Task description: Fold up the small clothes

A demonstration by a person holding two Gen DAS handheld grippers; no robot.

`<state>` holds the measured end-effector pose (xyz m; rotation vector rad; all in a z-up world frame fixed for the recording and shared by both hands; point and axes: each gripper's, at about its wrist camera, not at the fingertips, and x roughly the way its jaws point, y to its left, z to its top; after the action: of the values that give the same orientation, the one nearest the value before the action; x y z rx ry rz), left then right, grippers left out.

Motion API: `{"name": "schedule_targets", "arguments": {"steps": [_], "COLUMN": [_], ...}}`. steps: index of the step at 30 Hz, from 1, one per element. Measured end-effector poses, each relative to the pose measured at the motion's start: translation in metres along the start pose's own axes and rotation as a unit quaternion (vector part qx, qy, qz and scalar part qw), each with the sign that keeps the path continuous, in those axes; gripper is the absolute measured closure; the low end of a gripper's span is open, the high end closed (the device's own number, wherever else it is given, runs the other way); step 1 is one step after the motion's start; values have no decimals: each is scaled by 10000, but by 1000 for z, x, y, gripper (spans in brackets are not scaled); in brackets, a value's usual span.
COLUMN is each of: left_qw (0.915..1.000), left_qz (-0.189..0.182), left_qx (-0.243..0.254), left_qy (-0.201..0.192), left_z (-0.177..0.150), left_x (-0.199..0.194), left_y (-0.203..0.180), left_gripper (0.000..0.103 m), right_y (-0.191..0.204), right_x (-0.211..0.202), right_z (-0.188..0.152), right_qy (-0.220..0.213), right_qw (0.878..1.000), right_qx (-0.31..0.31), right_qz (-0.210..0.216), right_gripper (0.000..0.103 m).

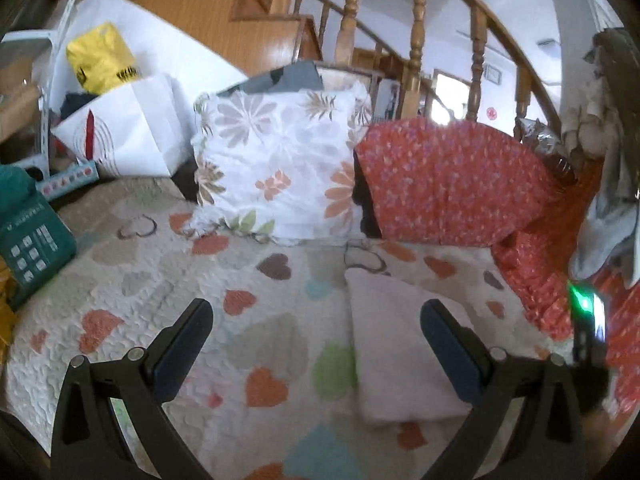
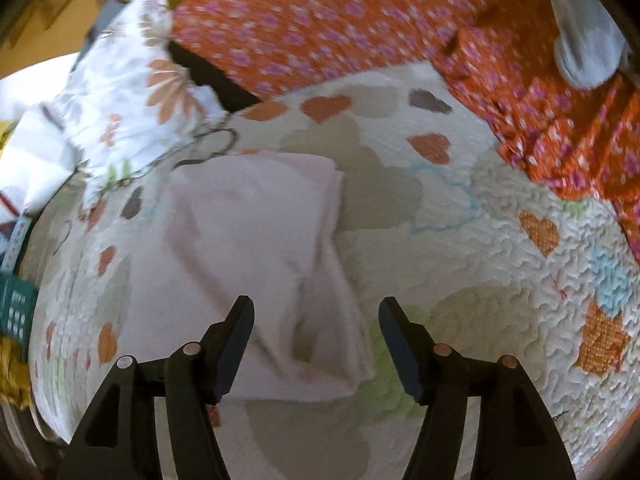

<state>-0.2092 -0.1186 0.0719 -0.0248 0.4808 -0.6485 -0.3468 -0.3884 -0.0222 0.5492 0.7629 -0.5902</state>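
A wooden staircase (image 1: 416, 32) with turned balusters rises behind a bed covered by a white quilt (image 1: 168, 280) printed with coloured hearts. A floral pillow (image 1: 276, 160) and a red flowered cushion (image 1: 448, 184) lean side by side at the back of the quilt, and a green box (image 1: 32, 240) sits at the far left edge.

The small pale pink garment (image 2: 256, 240) lies flat on the quilt, folded into a rough rectangle. In the left wrist view it (image 1: 400, 344) lies ahead and to the right, partly under the right-hand finger of the left gripper (image 1: 316, 312), whose jaws are spread wide and empty. In the right wrist view the right gripper (image 2: 316, 312) hovers over the garment's near corner, jaws wide apart, holding nothing; the cloth extends forward and left between and beyond its fingers.
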Motion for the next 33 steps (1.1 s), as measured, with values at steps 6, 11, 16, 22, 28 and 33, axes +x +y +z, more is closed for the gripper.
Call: {"name": "schedule_targets", "arguments": {"steps": [6,11,16,22,28,33], "left_qw": [9973,9892,9817,9724,9681,9670], "left_qz": [348,353,204,-21,-64,7], "left_qx": [225,430,698,838,707,599], "left_qy": [613,1357,1760,2177,2401,2475], "left_z": [-26,-50,-72,-91,-96,-96], "left_x": [43,81,96,106,109,111], "left_y": [-6,-14,-30,-43,-39,-33], "left_gripper": [0,0,0,0,0,0], "right_y": [10,18,25,26,31,37], "right_x": [15,20,24,24,18,17], "right_z": [-5,-5,-8,-8,-10,-14], "right_qy": [19,7,40,25,-107,-144], "right_qw": [9994,9984,9972,9972,9956,9938], "right_qx": [-344,-566,-742,-747,-926,-1096], "right_qz": [-91,-61,18,75,-28,-114], "right_gripper": [32,32,31,30,29,28]}}
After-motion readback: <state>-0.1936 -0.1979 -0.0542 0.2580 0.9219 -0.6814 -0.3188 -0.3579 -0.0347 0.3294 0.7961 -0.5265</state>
